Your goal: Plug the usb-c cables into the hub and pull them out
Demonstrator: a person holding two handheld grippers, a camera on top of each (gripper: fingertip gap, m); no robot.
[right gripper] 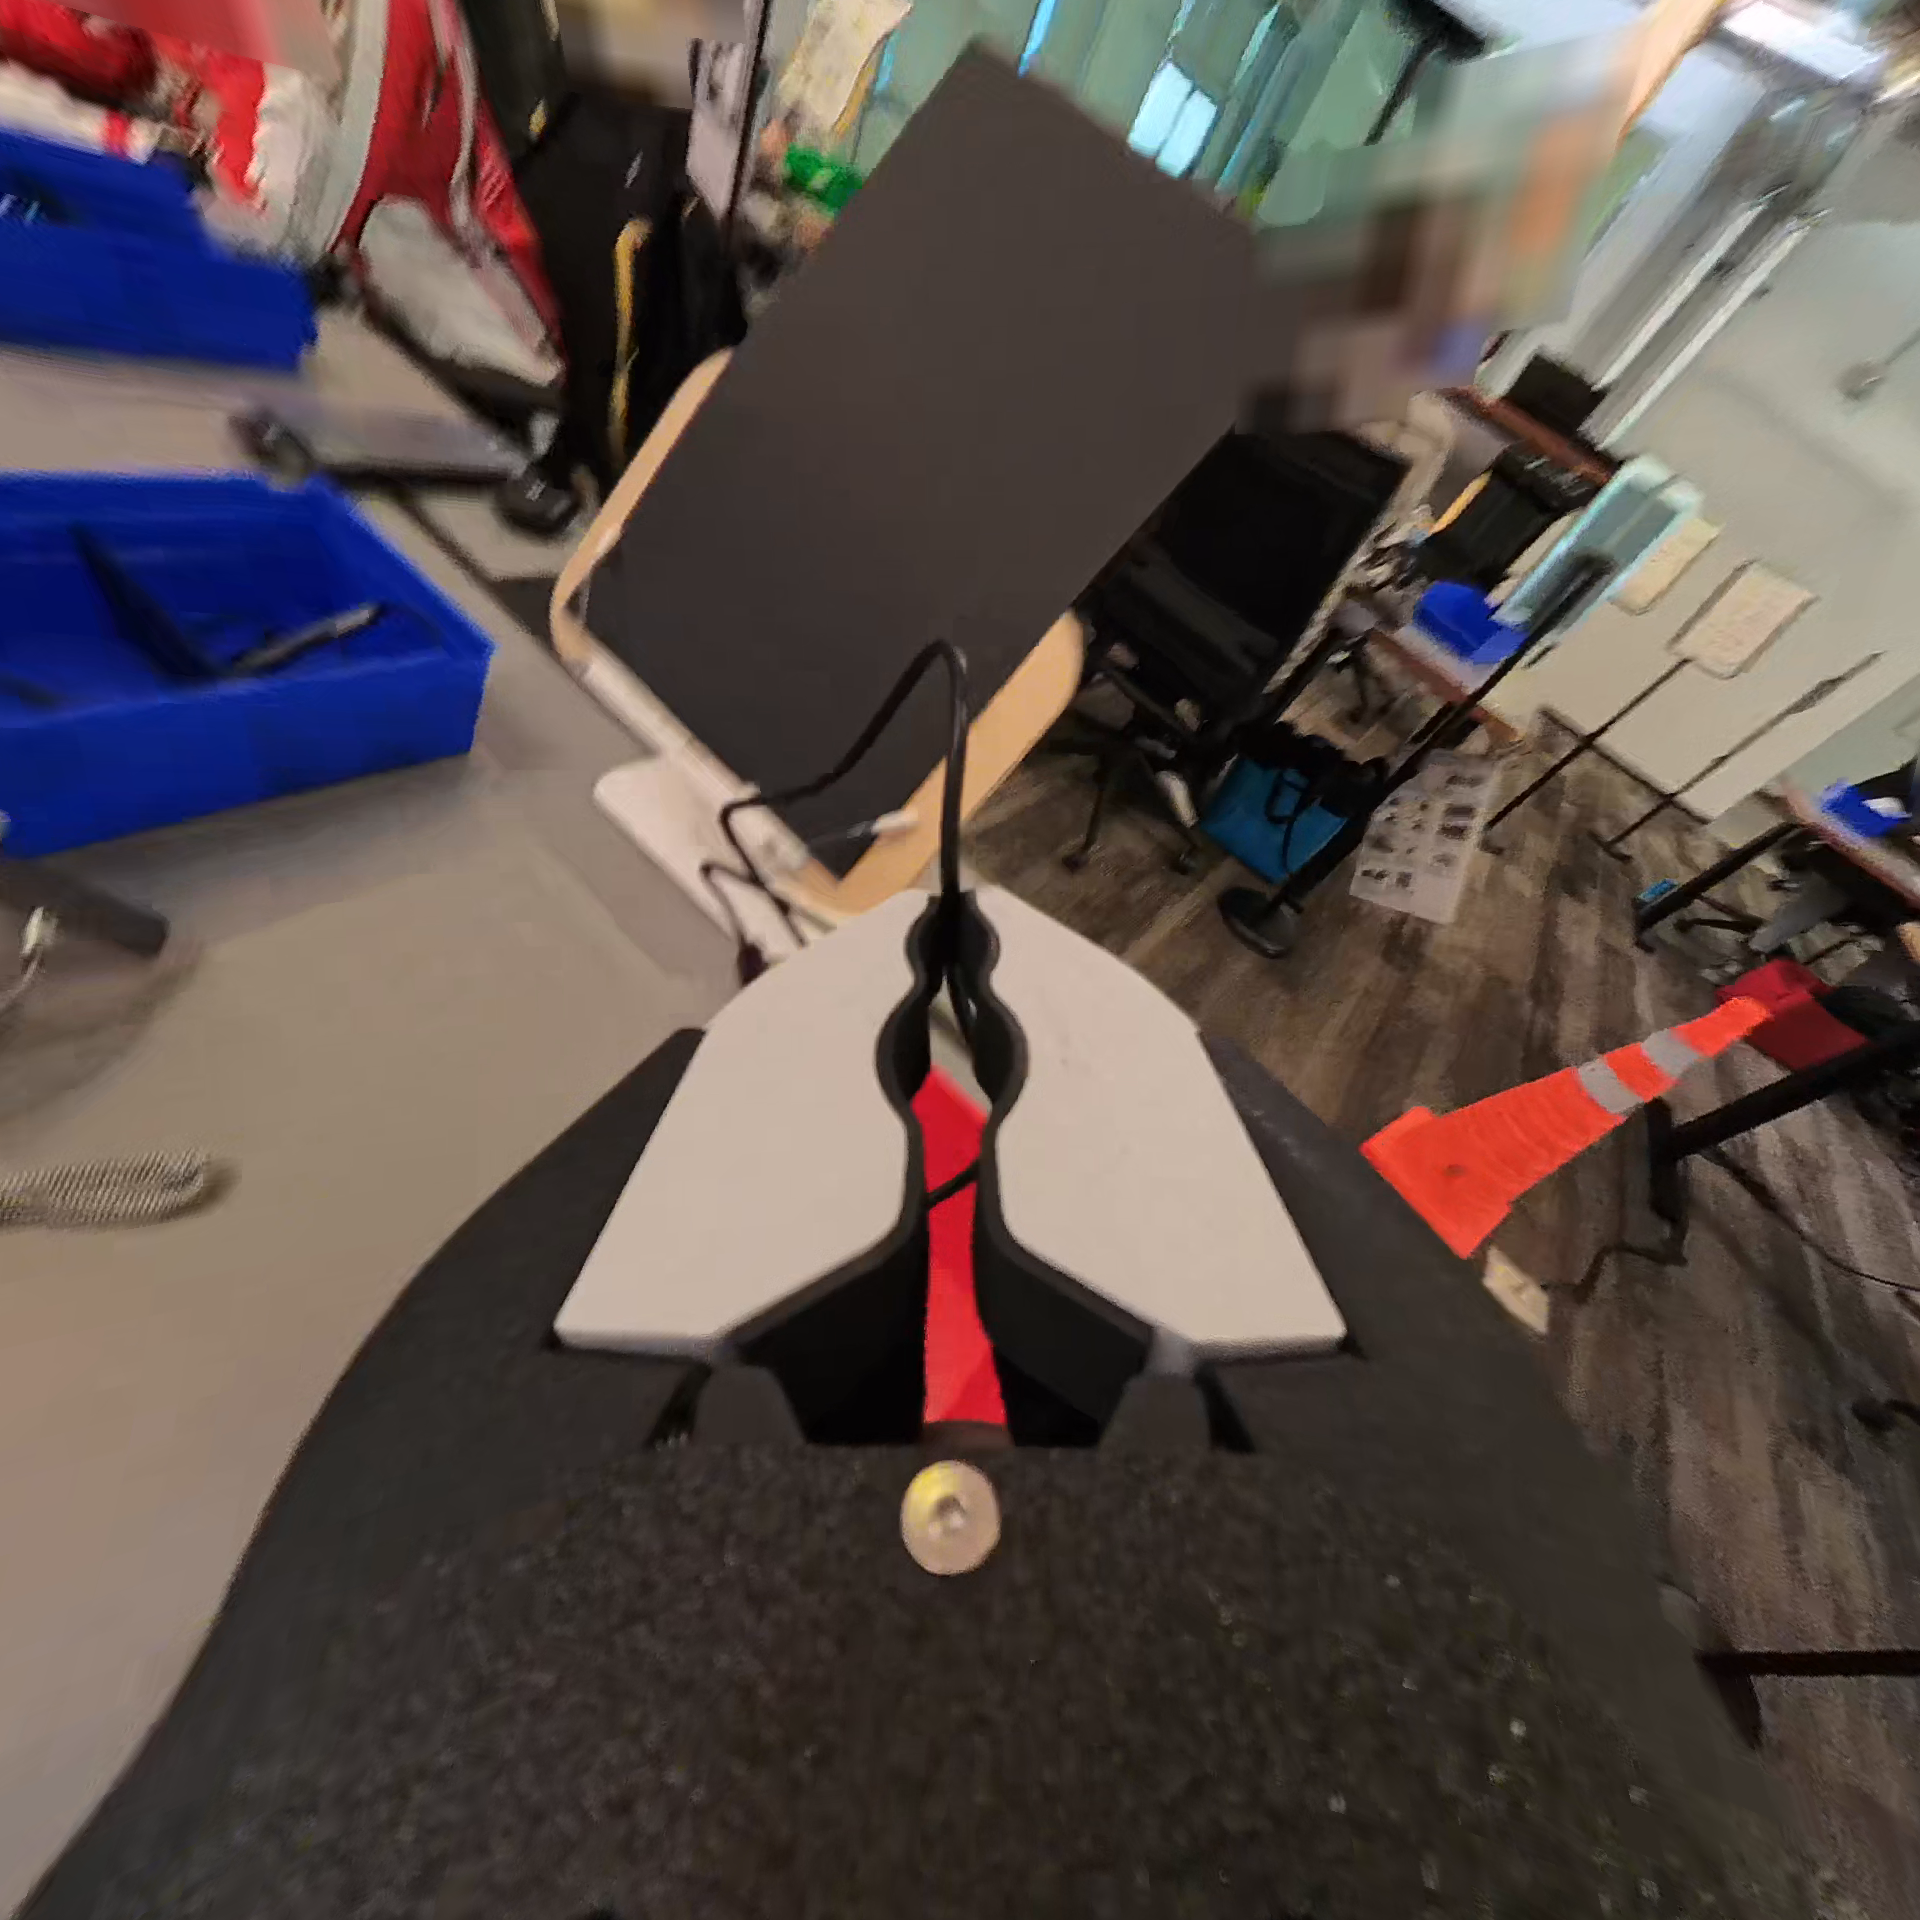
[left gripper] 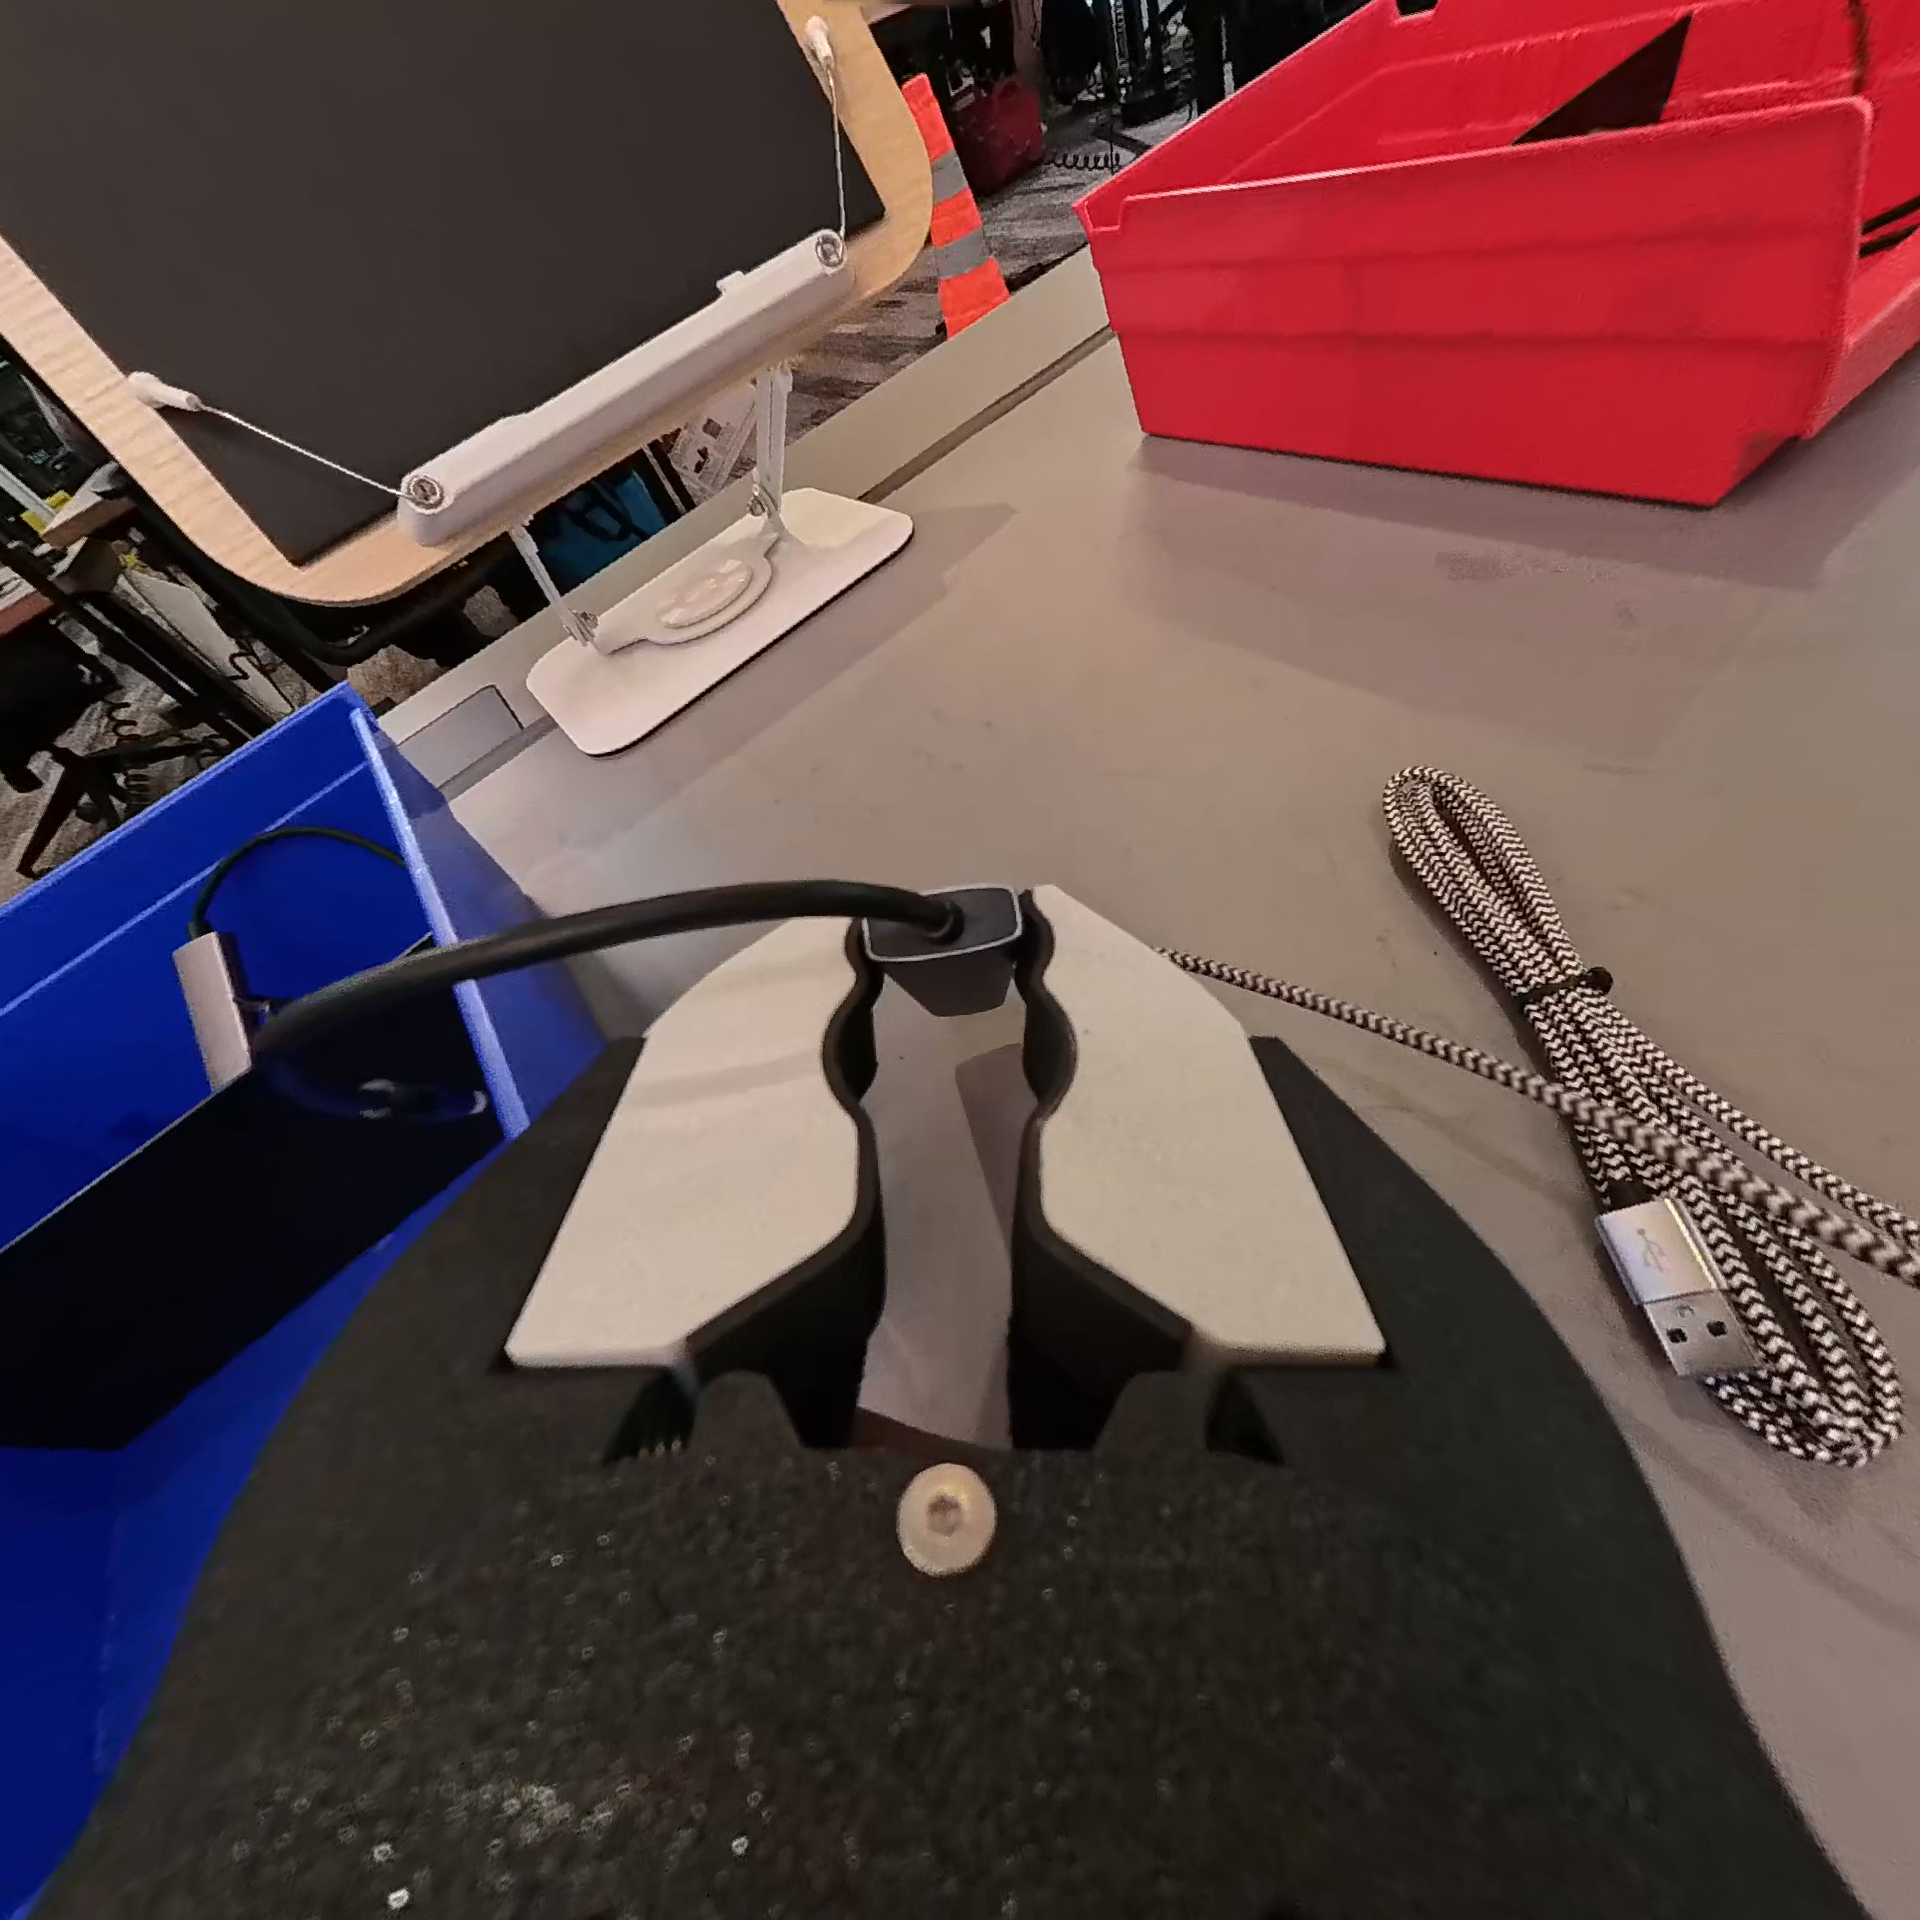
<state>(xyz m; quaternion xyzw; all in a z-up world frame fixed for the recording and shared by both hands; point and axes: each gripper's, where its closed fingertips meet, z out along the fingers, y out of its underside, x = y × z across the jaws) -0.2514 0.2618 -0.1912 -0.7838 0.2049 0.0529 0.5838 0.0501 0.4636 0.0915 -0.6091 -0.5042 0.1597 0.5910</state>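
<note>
the left gripper (left gripper: 940,935) has its pale, matte fingers (left gripper: 727,1122) closed tight on the hub (left gripper: 940,951), a small dark grey metal block with bevelled edges, pinched at the very tips above the smooth grey table (left gripper: 1195,644). a glossy black rubber lead (left gripper: 644,930) arcs from the hub's left side down into the blue plastic bin (left gripper: 208,977), where a silver plug (left gripper: 213,1003) stands upright against the wall. to the right lies a bundled braided cable (left gripper: 1538,1049), black-and-white woven, tied at mid-length, its silver usb plug (left gripper: 1673,1288) flat on the table. a red plastic bin (left gripper: 1475,301) sits beyond it, and a wooden-edged dark board on a white stand (left gripper: 717,613) tilts at the far left.

in the blurred right wrist view, the right gripper (right gripper: 951,925) is nearly closed, its wavy black inner edges nipping a thin black cable (right gripper: 951,748) that loops upward from the tips in front of the dark board (right gripper: 914,436); which end it holds cannot be told. an orange traffic cone (right gripper: 1538,1122) stands on the wood floor.
</note>
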